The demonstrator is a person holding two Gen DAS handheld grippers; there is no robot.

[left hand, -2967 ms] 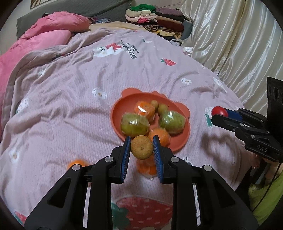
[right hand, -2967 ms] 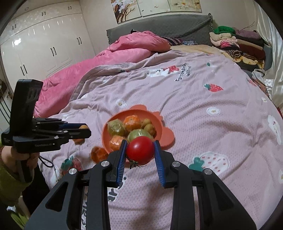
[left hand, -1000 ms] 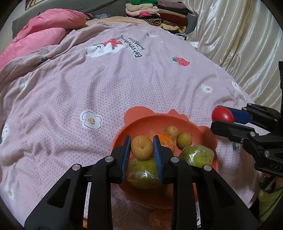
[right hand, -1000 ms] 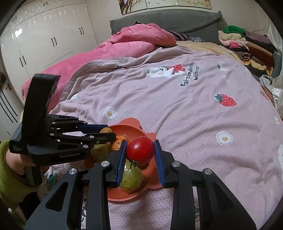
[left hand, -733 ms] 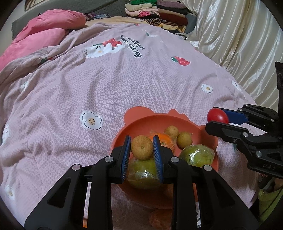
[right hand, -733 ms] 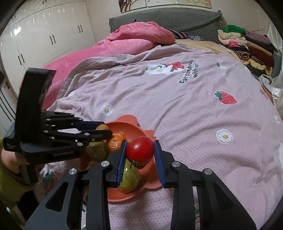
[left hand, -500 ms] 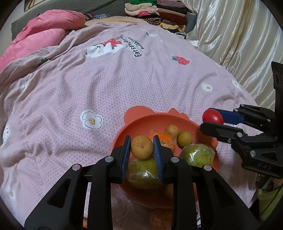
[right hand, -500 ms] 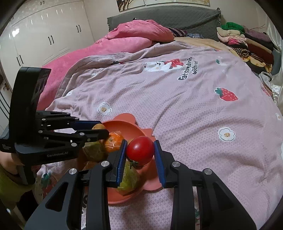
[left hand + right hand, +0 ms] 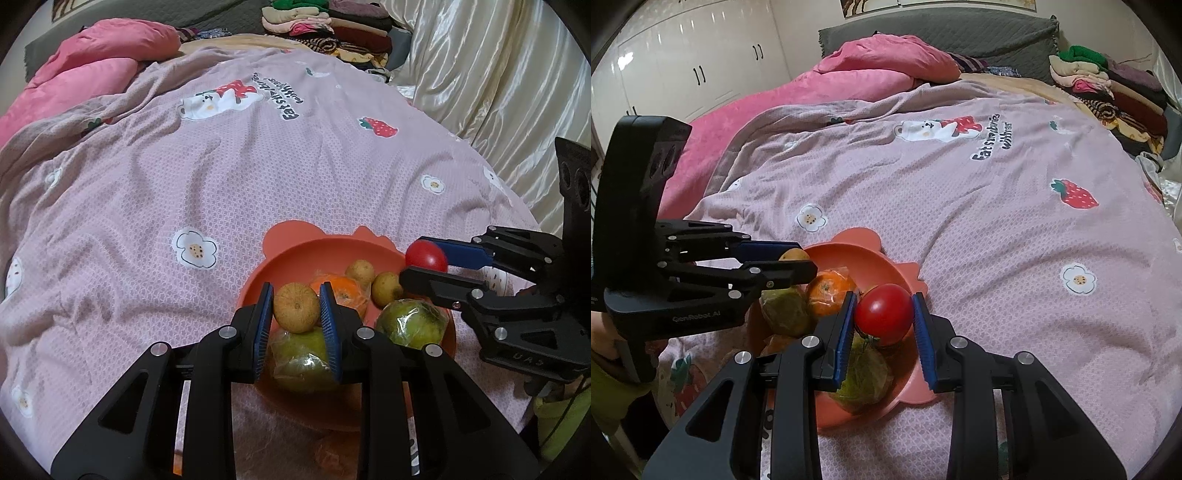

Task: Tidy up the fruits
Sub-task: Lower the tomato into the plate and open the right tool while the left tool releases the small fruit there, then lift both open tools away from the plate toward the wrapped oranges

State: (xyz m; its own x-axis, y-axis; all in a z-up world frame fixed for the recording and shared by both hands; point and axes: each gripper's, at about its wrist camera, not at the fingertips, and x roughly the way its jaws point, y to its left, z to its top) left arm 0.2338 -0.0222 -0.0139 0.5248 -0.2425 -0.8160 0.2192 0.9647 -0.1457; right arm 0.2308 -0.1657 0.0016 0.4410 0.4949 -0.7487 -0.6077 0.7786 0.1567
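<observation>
Left wrist view alone: two small brown fruits (image 9: pixel 371 277) in plate (image 9: pixel 291 254).

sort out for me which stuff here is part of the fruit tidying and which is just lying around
Job: brown fruit in left gripper; tomato in right gripper; orange plate; wrapped green fruits; orange.

Lying about: folded clothes; pink duvet.
</observation>
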